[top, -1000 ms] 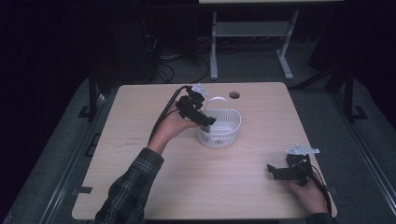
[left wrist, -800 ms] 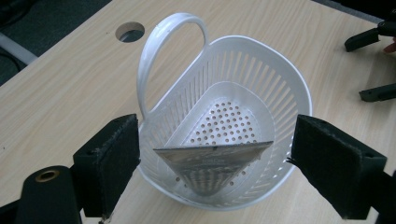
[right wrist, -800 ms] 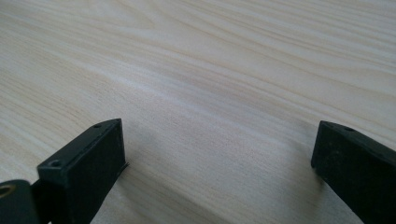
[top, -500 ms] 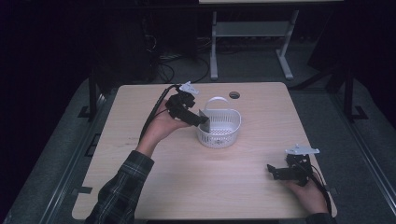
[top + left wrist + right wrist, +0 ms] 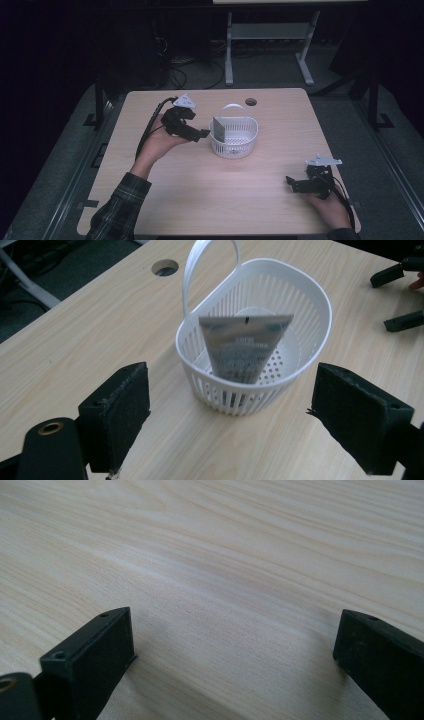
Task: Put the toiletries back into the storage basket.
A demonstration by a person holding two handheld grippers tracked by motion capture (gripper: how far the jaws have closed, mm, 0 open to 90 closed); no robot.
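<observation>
Basket: holds the grey tube, leaning upright inside.
Left gripper: your jaws apart, empty, beside it.
Right gripper: yours rests wide apart on the table, idle.

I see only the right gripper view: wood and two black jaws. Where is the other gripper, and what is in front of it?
Observer: The left gripper is held just to the left of a white basket near the middle of the table, its jaws open and empty.
Operator: Is something inside this basket?
Observer: Yes, a flat grey tube stands in it, wide end up, leaning against the wall.
Operator: Does the basket have a handle?
Observer: Yes, a white handle rises upright from the rim on the far side.
Operator: And where is my gripper?
Observer: The right gripper rests low at the table's near right corner, well apart from the basket.
</observation>
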